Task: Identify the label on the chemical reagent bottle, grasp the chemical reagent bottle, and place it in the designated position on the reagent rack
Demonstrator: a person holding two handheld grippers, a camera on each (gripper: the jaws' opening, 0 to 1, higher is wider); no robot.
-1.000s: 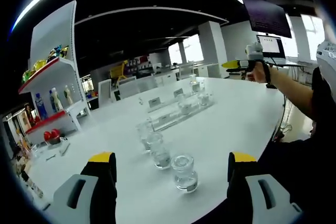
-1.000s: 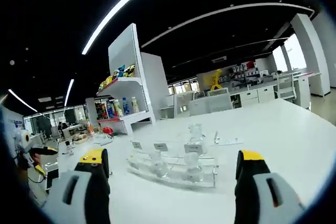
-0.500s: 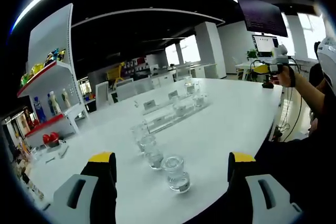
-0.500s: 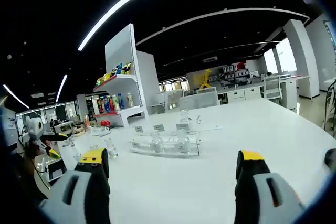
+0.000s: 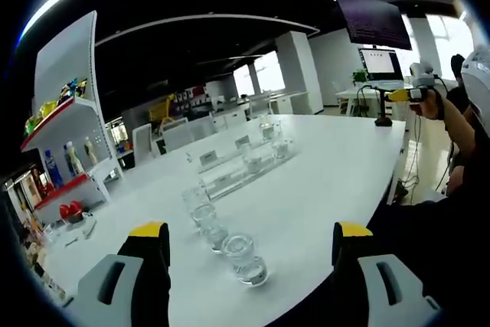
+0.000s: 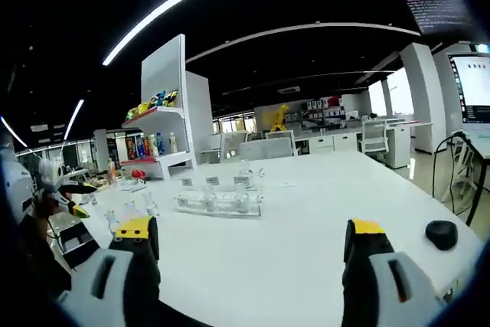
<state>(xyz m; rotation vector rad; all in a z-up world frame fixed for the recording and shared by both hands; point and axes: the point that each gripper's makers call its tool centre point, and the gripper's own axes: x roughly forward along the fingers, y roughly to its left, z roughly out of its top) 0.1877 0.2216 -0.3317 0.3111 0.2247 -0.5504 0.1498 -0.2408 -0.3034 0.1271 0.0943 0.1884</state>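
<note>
Three clear glass reagent bottles stand in a row on the white table (image 5: 329,181); the nearest bottle (image 5: 245,259) is just beyond my left gripper (image 5: 250,231), which is open and holds nothing. Further along lies the clear reagent rack (image 5: 246,163) with small label cards and a few bottles in it. In the right gripper view the rack (image 6: 218,203) sits mid-table, well beyond my right gripper (image 6: 250,227), open and holding nothing. The loose bottles (image 6: 132,209) stand left of the rack. A hand holds the right gripper (image 5: 413,94) above the far right table edge. The left gripper (image 6: 67,188) shows at the far left.
A white display shelf (image 5: 65,105) with colourful bottles and snacks stands past the table's far end. A black mouse (image 6: 442,233) lies near the table's right edge. A monitor (image 5: 379,63) and desks are behind. A person's dark sleeve (image 5: 459,135) is at the right.
Both views have drawn back from the table, so the rack and bottles look smaller and farther. In the left gripper view the right gripper has shifted further right.
</note>
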